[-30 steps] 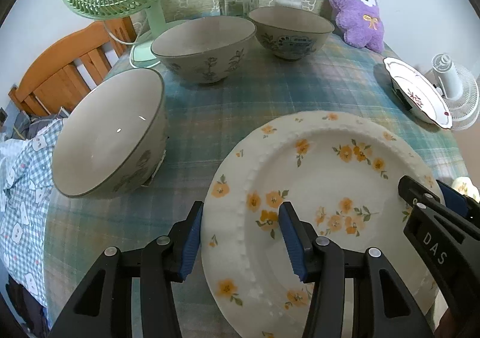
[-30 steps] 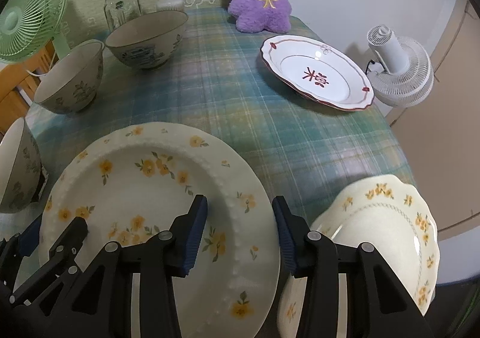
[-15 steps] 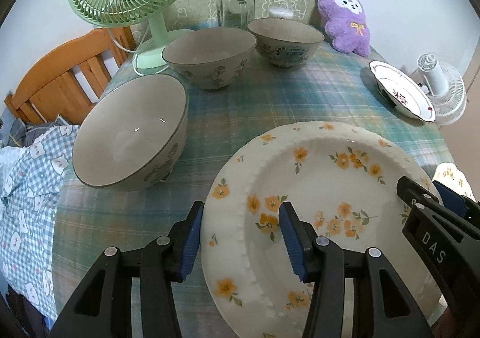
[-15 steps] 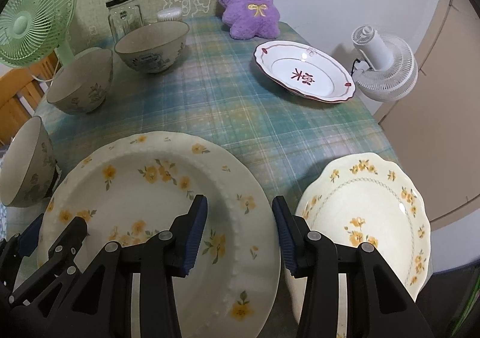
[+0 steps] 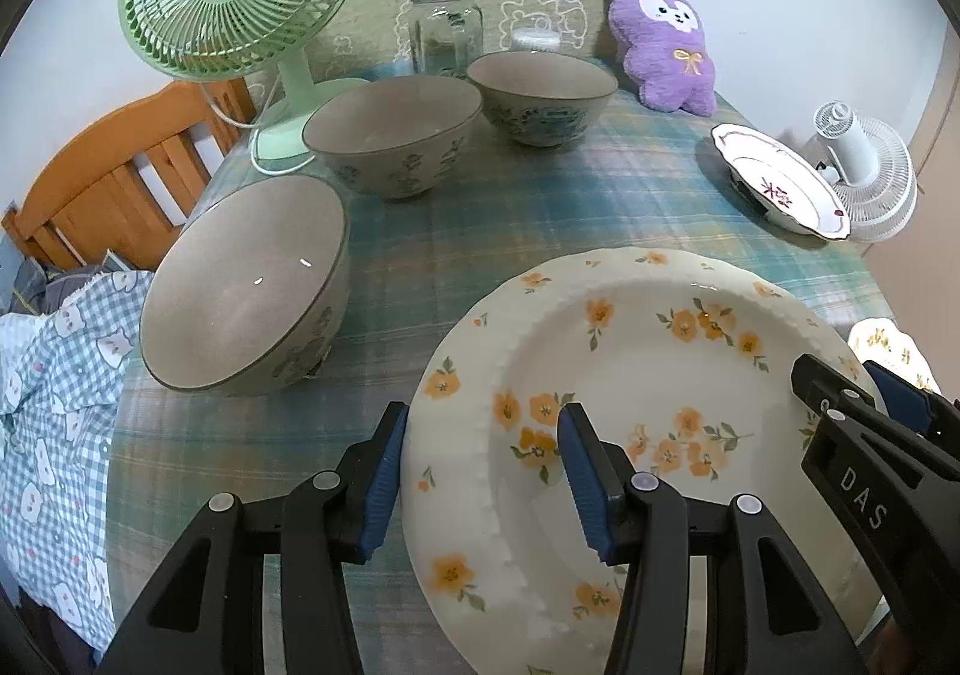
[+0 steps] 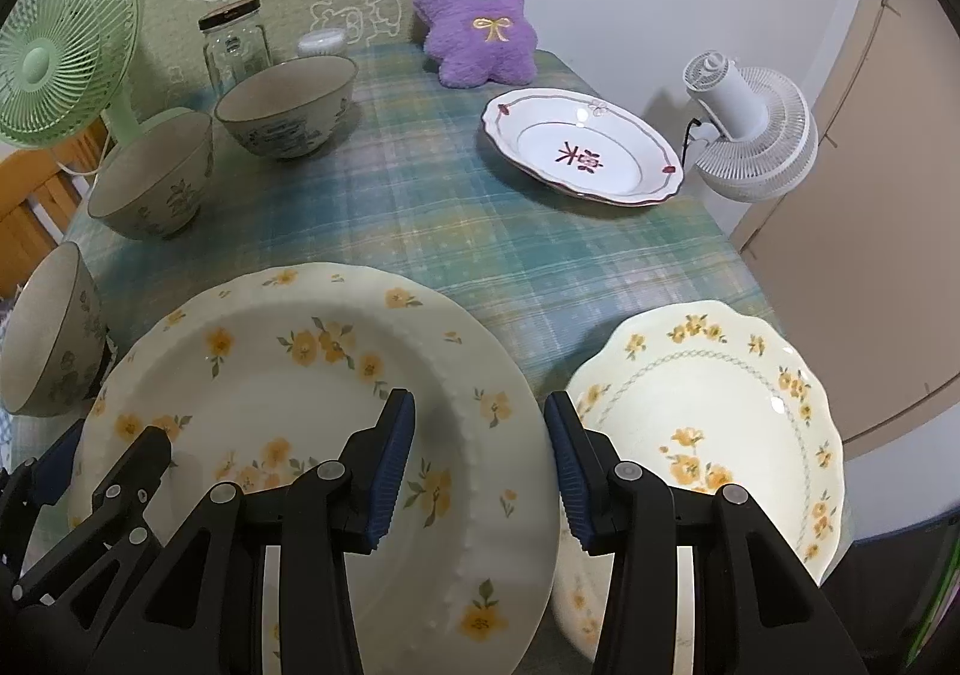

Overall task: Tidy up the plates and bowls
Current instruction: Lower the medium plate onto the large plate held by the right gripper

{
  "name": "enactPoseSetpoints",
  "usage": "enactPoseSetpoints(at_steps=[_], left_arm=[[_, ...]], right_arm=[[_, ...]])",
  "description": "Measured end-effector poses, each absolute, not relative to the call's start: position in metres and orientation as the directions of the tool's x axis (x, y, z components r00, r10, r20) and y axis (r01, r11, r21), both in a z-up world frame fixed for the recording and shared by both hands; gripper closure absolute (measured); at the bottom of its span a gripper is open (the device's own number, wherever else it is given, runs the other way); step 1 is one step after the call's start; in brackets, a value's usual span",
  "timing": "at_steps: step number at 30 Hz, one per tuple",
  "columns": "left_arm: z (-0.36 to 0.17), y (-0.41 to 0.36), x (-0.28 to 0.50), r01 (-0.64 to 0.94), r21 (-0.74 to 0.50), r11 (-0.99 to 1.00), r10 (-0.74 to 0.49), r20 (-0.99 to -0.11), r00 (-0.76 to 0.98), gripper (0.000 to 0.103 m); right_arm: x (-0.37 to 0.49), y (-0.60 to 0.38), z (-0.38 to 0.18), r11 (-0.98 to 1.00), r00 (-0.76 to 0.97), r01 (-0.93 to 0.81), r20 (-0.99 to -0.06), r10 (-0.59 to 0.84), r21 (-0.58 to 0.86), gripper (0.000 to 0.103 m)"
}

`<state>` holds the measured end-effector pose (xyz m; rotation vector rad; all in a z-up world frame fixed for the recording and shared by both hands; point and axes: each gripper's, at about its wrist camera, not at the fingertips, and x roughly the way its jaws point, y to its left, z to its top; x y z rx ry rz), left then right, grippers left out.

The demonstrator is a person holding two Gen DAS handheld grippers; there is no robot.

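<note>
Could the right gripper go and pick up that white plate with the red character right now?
Probably not as things stand. The right gripper is clamped on the rim of the large yellow-flowered plate, which the left gripper grips too. The path to the red-character plate over the tablecloth looks clear.

Lettering "DAS": white, on the black right gripper (image 5: 864, 489), lower right of left wrist view. Red character, unreadable: centre of white plate (image 6: 581, 154).

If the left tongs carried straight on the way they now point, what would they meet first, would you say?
The left tongs already straddle the large floral plate's rim, so that comes first. Beyond it lies bare tablecloth, probably before the middle bowl, though depth is unclear.
</note>
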<state>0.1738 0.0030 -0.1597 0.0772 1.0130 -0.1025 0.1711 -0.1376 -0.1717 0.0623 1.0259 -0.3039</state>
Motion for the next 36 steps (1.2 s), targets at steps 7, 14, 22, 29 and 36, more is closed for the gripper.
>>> enactPoseSetpoints(at_steps=[7,14,22,29,36], left_arm=[[-0.146,-0.017,0.169,0.089,0.043,0.995,-0.014,-0.829,0.559,0.052],[-0.137,-0.042,0.16,0.063,0.045,0.997,0.001,-0.82,0.572,0.052],[-0.136,-0.073,0.151,0.061,0.028,0.998,-0.012,-0.824,0.566,0.052],[-0.135,-0.104,0.143,0.059,0.018,0.998,-0.018,-0.825,0.565,0.052],[-0.136,-0.131,0.136,0.047,0.012,0.999,-0.017,-0.823,0.567,0.052]], right_arm=[[0.17,-0.16,-0.166,0.971,0.49,0.232,-0.855,-0.171,-0.062,0.055],[0.165,-0.183,-0.155,0.976,0.505,0.205,-0.847,-0.166,-0.069,0.055],[0.156,-0.217,-0.149,0.975,0.508,0.208,-0.842,-0.18,-0.083,0.055],[0.147,-0.246,-0.148,0.973,0.509,0.212,-0.84,-0.189,-0.09,0.055],[0.14,-0.274,-0.146,0.974,0.514,0.208,-0.836,-0.191,-0.095,0.055]])
